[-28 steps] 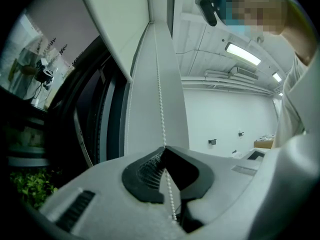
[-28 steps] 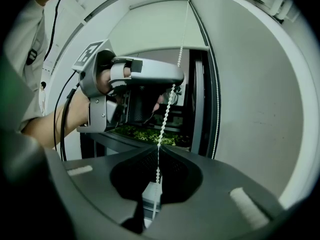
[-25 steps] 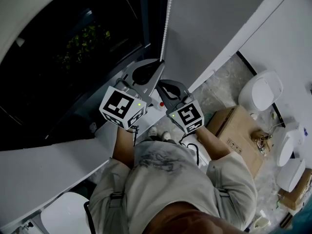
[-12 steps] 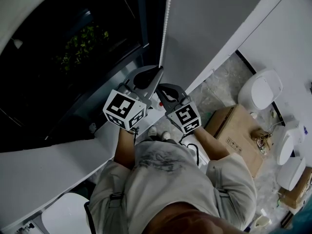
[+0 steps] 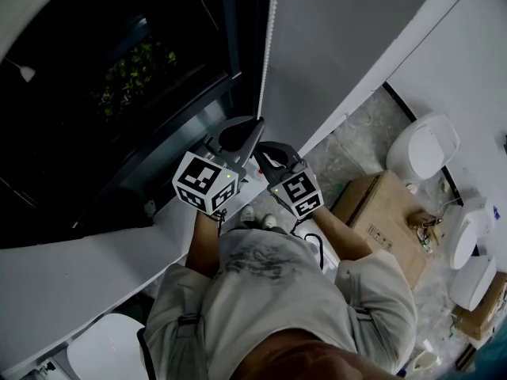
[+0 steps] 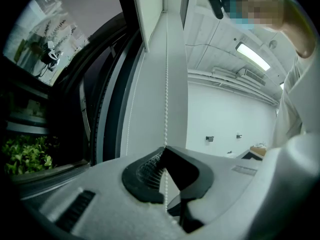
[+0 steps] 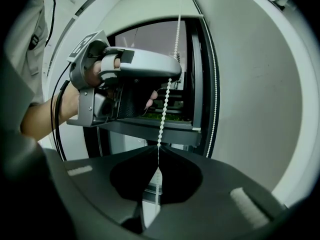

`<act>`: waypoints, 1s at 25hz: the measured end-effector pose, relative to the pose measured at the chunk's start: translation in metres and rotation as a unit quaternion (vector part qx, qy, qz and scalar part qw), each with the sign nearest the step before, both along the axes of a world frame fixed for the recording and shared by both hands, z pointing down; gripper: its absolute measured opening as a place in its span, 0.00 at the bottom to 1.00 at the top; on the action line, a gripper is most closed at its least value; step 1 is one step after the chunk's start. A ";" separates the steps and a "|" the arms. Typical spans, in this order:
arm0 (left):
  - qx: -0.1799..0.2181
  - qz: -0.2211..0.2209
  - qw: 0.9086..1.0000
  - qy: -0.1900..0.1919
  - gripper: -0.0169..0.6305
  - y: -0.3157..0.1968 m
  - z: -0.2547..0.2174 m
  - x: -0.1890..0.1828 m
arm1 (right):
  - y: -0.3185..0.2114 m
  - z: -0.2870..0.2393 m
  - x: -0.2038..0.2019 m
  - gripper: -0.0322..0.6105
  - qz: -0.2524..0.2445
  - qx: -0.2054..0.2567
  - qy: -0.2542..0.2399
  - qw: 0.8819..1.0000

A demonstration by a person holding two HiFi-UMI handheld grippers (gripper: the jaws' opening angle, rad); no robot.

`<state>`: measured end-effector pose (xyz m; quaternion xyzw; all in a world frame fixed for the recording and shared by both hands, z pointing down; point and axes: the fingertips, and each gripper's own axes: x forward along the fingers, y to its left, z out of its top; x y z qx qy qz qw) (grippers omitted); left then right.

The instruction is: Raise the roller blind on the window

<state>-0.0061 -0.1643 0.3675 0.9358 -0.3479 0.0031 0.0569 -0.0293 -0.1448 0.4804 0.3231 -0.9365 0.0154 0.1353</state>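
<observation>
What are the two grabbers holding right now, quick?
Left gripper: closed on the bead chain.
Right gripper: closed on the same bead chain, below the left one.

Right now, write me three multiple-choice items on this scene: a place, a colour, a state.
1. Where is the cardboard box? A. on the floor, at the person's right; B. on the windowsill; C. hanging from the blind.
2. What colour is the bead chain? A. black; B. red; C. white.
3. How do the jaws of the left hand-held gripper stand? A. wide apart, empty; B. closed on the bead chain; C. closed on a box.
Answers: 1 A: the head view shows it on the floor; 2 C: its beads show white; 3 B: the chain runs between the meeting jaws.
</observation>
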 end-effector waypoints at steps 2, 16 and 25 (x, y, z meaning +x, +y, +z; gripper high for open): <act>-0.005 0.001 1.000 -0.001 0.05 0.001 0.005 0.000 | 0.000 0.005 0.001 0.07 0.000 -0.004 0.003 1.000; -0.007 -0.003 1.000 -0.008 0.05 0.000 0.010 -0.001 | 0.000 0.009 0.002 0.08 0.004 0.000 0.011 1.000; -0.007 -0.007 1.000 -0.006 0.05 -0.002 0.011 -0.005 | 0.001 -0.033 0.015 0.12 0.007 0.032 -0.007 0.999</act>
